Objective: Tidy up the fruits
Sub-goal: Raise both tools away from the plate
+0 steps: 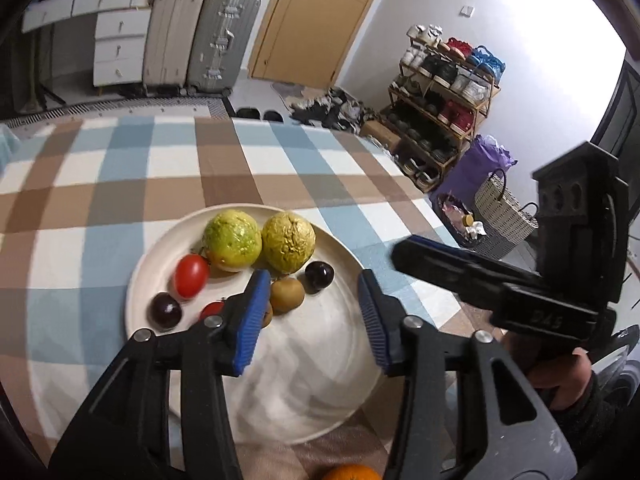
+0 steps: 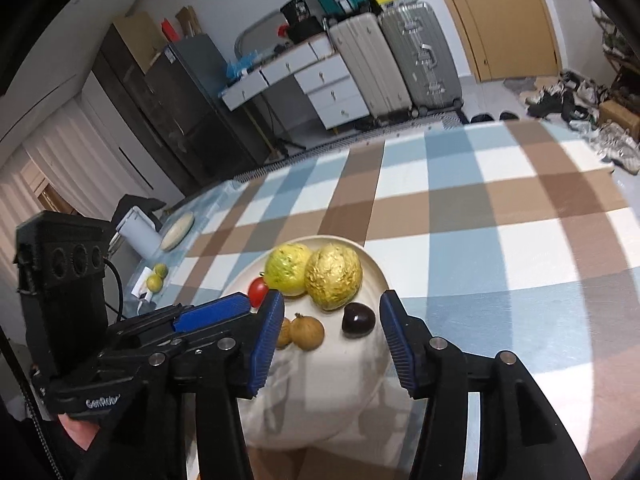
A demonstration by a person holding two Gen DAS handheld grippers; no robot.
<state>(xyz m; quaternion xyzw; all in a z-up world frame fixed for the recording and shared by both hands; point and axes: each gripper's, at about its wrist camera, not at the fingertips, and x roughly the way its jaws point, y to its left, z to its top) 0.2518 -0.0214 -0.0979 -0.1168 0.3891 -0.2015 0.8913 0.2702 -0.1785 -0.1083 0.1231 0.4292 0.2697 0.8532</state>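
A cream plate [image 1: 320, 392] [image 2: 320, 400] on the checked tablecloth holds two yellow-green guavas [image 1: 232, 240] [image 1: 288, 242] [image 2: 288, 269] [image 2: 334, 276], red tomatoes [image 1: 191, 276] [image 2: 258, 290], dark plums [image 1: 319, 275] [image 1: 165, 311] [image 2: 358, 319] and small brown fruits [image 1: 287, 295] [image 2: 307, 332]. My left gripper [image 1: 314, 320] is open and empty above the plate's near half. My right gripper [image 2: 330, 340] is open and empty just above the plate, near the plum; its body shows in the left wrist view [image 1: 500, 280]. An orange [image 1: 350, 473] lies at the near edge.
The checked tablecloth [image 1: 120, 184] [image 2: 500, 220] covers the table. At the table's far left lie two small green fruits [image 2: 156, 278], a white box [image 2: 138, 232] and a round disc [image 2: 178, 230]. Suitcases [image 1: 200, 36], drawers and a shoe rack [image 1: 444, 92] stand beyond.
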